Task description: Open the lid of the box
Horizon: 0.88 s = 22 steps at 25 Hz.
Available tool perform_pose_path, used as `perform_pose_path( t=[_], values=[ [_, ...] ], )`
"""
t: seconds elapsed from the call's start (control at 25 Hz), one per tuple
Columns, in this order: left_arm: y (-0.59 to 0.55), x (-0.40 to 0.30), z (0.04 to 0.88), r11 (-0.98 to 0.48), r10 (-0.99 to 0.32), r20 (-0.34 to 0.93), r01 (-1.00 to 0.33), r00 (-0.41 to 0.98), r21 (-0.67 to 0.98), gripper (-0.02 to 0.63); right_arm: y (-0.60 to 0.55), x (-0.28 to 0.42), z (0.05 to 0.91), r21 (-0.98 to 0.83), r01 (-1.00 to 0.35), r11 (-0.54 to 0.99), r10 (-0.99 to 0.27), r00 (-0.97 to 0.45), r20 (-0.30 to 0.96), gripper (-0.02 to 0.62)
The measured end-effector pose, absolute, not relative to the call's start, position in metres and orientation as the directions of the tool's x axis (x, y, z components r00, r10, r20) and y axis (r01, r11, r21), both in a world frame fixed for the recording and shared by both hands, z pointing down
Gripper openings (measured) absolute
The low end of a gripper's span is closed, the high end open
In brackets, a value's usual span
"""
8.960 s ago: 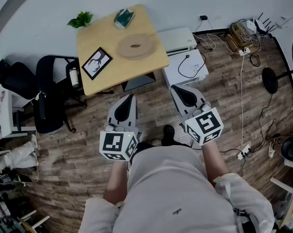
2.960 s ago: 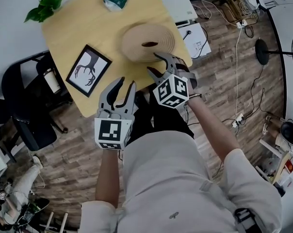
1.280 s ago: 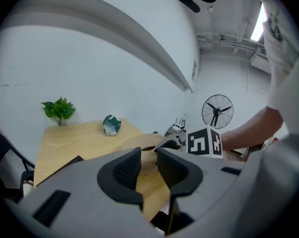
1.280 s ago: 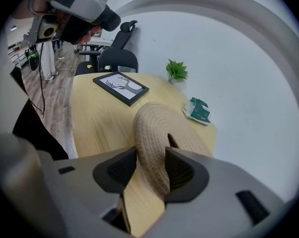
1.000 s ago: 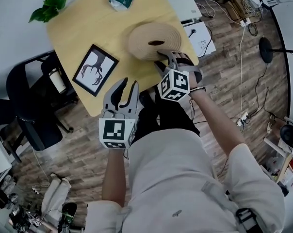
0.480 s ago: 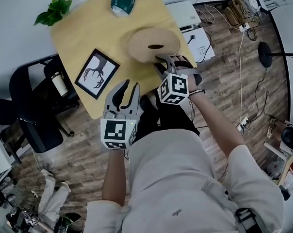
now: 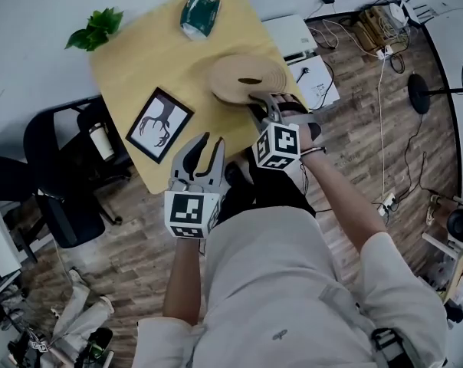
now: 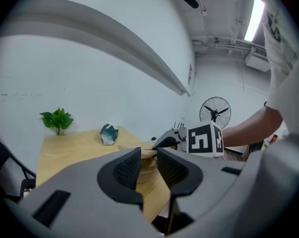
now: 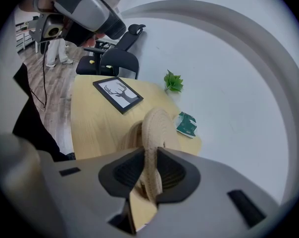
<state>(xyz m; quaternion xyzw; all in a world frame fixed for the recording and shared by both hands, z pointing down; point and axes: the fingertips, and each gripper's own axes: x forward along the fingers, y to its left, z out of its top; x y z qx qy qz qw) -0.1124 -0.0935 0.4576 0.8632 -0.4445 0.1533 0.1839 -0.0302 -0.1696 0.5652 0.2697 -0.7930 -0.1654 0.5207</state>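
Right gripper view: the right gripper (image 9: pixel 149 166) has just been closing, and its jaws now pinch the rim of the woven round lid (image 9: pixel 157 125); the lid sits tilted over the box (image 9: pixel 127 135) near the surface's (image 9: pixel 90 123) edge; the left gripper (image 8: pixel 147 162) gapes wide, holding nothing.

Head view: overhead, steeply down, far from desk (image 7: pixel 151 60).
Left gripper view: low, across the desk.
Right gripper view: close on the lid (image 9: pixel 157 128).
Shared: desk, lid.
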Motion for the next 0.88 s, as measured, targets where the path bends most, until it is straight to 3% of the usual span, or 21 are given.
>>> perform_pose_path(
  t=[0.88],
  values=[
    [-0.085, -0.122, 0.43, -0.554, -0.738, 0.376, -0.821, 0.561, 0.138, 0.093, -0.172, -0.002, 0.484, 0.58, -0.455, 0.676, -0.731, -0.316, 0.604, 0.069]
  ],
)
